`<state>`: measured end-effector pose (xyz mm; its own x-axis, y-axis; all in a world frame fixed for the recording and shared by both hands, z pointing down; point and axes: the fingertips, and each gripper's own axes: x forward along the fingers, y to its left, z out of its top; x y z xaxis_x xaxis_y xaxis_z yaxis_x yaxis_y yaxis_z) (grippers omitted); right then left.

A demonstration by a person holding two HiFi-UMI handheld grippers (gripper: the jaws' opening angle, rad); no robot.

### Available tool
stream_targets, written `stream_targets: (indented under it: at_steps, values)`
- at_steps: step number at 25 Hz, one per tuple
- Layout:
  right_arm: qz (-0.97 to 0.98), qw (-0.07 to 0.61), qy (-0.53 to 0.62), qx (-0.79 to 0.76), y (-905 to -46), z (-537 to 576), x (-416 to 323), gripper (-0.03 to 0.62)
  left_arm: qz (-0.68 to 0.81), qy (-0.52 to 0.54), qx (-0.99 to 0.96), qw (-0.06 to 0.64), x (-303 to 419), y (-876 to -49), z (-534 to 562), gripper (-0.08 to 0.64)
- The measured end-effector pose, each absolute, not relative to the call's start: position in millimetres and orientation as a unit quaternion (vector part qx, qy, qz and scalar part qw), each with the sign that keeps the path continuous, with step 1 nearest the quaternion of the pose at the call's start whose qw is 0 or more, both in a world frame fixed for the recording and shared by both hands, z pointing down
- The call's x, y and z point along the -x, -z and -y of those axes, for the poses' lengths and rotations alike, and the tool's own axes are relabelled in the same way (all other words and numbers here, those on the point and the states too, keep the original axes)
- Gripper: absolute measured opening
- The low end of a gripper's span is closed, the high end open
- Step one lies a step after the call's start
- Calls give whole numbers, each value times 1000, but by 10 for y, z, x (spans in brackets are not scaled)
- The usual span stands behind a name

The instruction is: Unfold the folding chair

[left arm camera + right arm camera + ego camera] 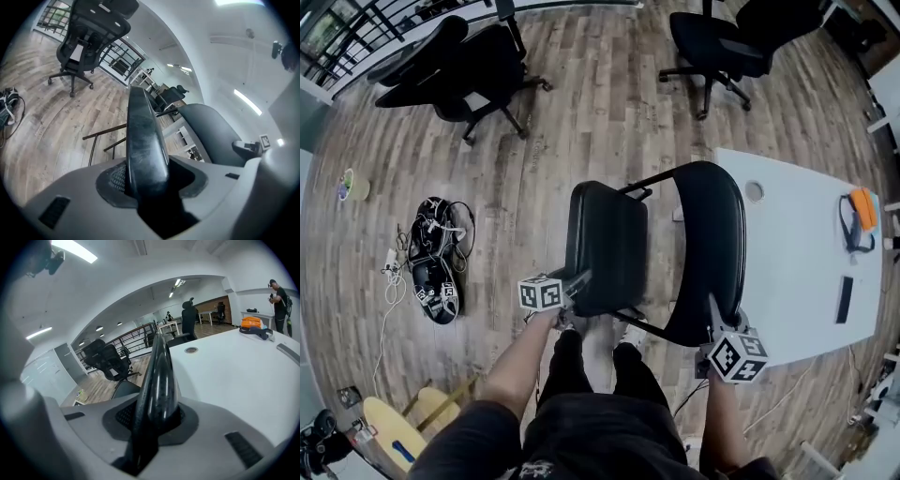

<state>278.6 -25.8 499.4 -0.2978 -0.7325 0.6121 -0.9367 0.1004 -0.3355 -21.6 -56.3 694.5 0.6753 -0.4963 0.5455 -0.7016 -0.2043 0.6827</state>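
The black folding chair stands in front of me in the head view. Its seat (605, 244) lies to the left and its curved backrest (712, 244) to the right, with thin metal frame bars between them. My left gripper (574, 285) is at the seat's near left corner. In the left gripper view the seat's edge (143, 136) lies between the jaws of the left gripper (150, 180), against the left pad, with a dark gap on the right. My right gripper (717, 323) is shut on the backrest's near edge (159, 376), with the pads of the right gripper (152, 420) pressing both sides.
A white table (797, 272) stands close on the chair's right, with an orange item (862, 208) and a flat black object (845, 298) on it. Two office chairs (459, 66) (722, 42) stand farther off. A black bag with cables (436, 258) lies on the wooden floor at left. A person (280, 296) stands far off.
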Motion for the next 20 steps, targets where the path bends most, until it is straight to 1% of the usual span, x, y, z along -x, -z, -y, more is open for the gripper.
stream_targets:
  at_steps: [7,14,20]
  values:
    - [727,129,-371,-563,-5191,296,-2518,82,353,-45,-774,523,869,-7331,612,196]
    - [729,132,-375,-558,-5356,353,-1981,77,325,14,-775,542,1616,-7752,651,204]
    - [727,126,-400,-544,-5671,351,-1718,74,309,18,-755,579,2191,-8300,652,213]
